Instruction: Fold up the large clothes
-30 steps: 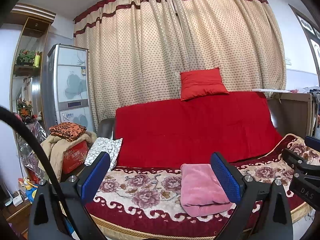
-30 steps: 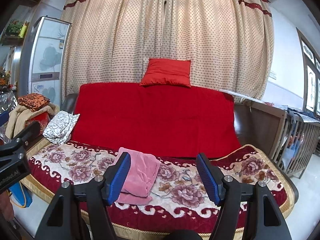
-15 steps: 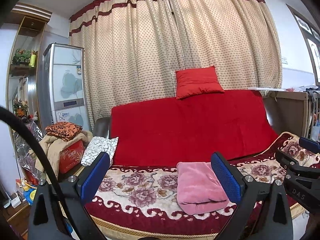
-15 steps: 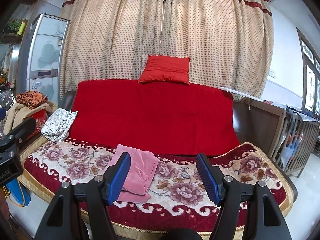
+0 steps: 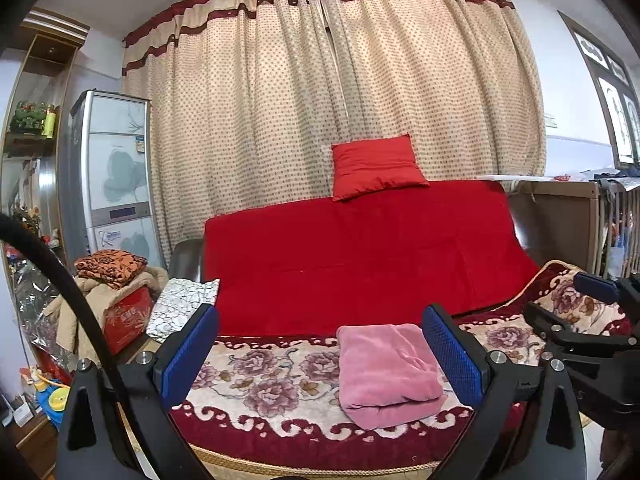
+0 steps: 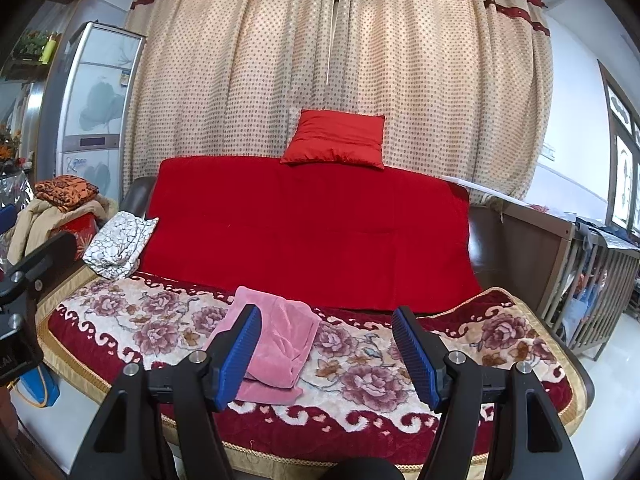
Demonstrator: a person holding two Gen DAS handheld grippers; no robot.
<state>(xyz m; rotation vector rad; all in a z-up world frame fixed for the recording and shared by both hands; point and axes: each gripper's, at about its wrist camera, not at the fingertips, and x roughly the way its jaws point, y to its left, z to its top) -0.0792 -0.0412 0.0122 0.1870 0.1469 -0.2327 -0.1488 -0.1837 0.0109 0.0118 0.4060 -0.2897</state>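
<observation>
Sofa (image 5: 280, 384): one folded pink garment (image 5: 384, 368), two cushions.

Not much going on here tbh. The only real difference is the left gripper (image 5: 320, 354) has swung a little to its right since a second ago, so in its view the whole room has slid left. The folded pink garment (image 5: 386, 374) used to sit hard against the right-hand pad and now shows more toward the middle of the gap. More of the right gripper (image 5: 592, 320) pokes in from the right edge too.
</observation>
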